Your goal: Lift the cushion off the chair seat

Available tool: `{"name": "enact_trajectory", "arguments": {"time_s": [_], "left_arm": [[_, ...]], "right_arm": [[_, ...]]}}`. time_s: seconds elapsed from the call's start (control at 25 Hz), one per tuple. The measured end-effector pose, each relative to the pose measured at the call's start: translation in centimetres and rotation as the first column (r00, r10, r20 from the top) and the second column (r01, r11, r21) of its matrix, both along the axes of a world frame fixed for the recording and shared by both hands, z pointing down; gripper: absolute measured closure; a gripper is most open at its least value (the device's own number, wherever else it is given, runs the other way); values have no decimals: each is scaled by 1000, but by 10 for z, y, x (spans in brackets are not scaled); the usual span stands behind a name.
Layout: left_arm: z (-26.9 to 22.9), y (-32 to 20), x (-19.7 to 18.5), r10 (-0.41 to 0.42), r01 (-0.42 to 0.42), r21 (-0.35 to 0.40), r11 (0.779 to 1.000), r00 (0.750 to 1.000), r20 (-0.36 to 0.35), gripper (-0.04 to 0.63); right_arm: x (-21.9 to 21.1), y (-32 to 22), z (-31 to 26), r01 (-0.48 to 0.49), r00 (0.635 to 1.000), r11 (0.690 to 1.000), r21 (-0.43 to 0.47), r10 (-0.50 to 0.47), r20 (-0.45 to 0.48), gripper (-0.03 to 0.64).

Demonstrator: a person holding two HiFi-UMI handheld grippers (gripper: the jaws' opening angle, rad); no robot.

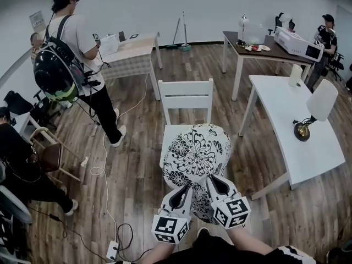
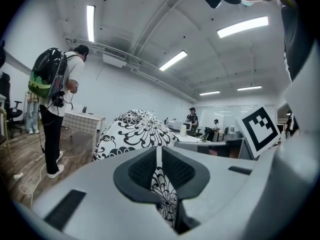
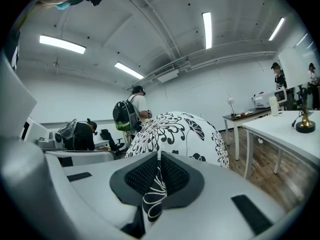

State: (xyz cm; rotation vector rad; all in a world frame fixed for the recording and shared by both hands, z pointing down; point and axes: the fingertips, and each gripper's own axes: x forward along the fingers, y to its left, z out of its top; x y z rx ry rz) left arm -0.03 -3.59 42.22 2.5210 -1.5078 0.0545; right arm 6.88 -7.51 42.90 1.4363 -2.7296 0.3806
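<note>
A wood-plank floor [image 1: 137, 169] and white furniture fill the room in the head view, where we stand facing a white chair [image 1: 185, 95]. The black-and-white flowered cushion [image 1: 197, 150] covers the chair's seat from our angle, its near edge gathered up toward us. Our left tongs [image 1: 185, 191] and right tongs [image 1: 213, 181] meet that near edge side by side, with their marker cubes closest to us. A person with a backpack [image 1: 66, 48] stands at far left. A white worktop [image 1: 286, 147] carrying a lamp [image 1: 318, 106] lies to the right.

In the left gripper view, the left tongs are clenched on a fold of the cushion's fabric. The fold hangs down between the dark pads [image 2: 142, 171], and the cushion's bulk swells just beyond them.

In the right gripper view, the right tongs are likewise clamped tight on a pinch of the printed fabric. The cushion domes up ahead of them, and the worktop stands at right.

No view lets us tell whether the cushion's underside touches the seat.
</note>
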Motion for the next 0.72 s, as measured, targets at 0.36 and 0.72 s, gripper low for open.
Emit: {"name": "enact_trajectory", "arguments": {"time_s": [0.36, 0.72], "left_arm": [[-9, 60, -47, -12, 12, 33, 999, 1000, 4, 561], [-18, 127, -71, -13, 11, 56, 998, 1000, 28, 561]], "right_arm": [[-40, 66, -5, -5, 1000, 1000, 6, 5, 9, 584], [-57, 136, -14, -32, 999, 999, 33, 31, 28, 584]]}}
